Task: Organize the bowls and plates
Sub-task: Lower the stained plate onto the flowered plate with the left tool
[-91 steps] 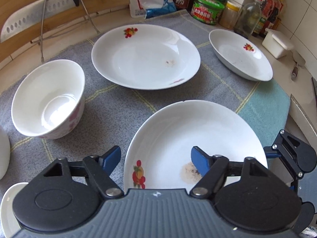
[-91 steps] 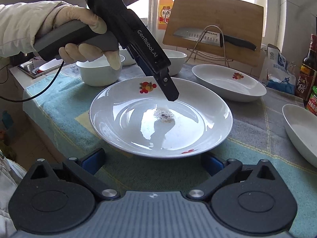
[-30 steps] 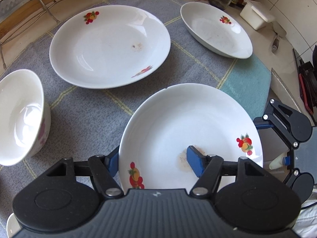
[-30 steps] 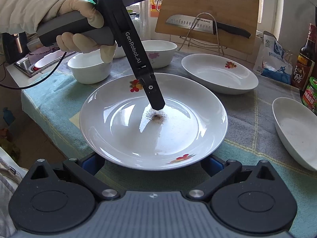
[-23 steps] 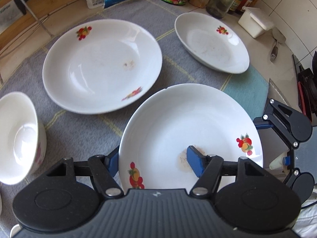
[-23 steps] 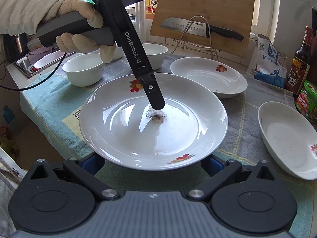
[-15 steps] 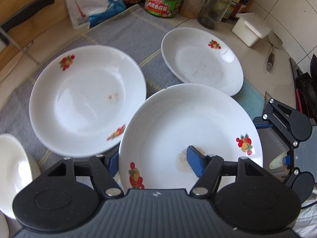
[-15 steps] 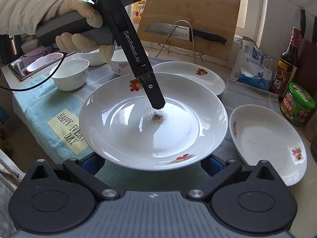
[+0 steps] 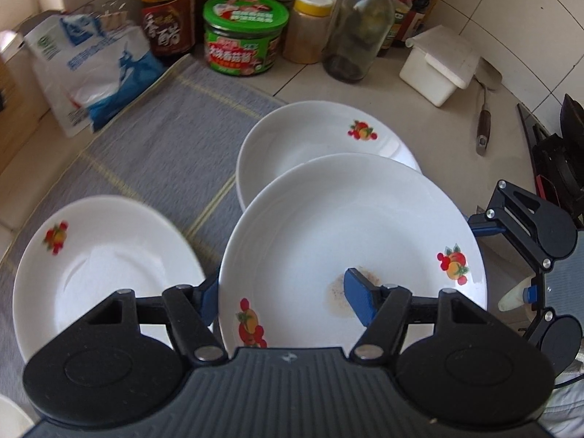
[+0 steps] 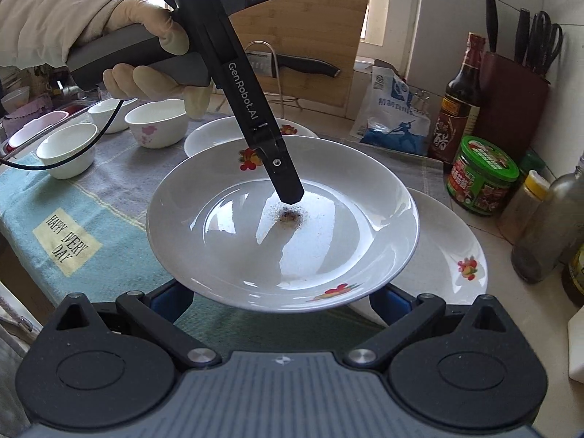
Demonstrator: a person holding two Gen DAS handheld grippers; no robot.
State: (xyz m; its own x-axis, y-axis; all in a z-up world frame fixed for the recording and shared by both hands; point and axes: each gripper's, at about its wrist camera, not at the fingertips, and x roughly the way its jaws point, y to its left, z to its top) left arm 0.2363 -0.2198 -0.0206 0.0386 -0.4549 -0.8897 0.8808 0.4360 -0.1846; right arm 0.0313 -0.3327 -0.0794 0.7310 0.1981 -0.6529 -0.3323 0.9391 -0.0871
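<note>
Currently the left gripper [image 9: 281, 299] is clamped on the near rim of a white plate [image 9: 350, 226], one finger over the plate's inside, one beneath. Plate is lifted and overlaps a second plate [image 9: 310, 138] lying beyond the jaws. A third plate [image 9: 106, 266] sits left of them. Right gripper [image 10: 281, 301]: jaws apart, just under the lifted plate's edge, not gripping.

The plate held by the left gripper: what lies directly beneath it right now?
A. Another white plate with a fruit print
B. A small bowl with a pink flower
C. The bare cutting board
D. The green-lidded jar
A: the held plate, clamped at its rim by the left gripper, overlaps the other white plate, whose fruit print shows past its edge.
</note>
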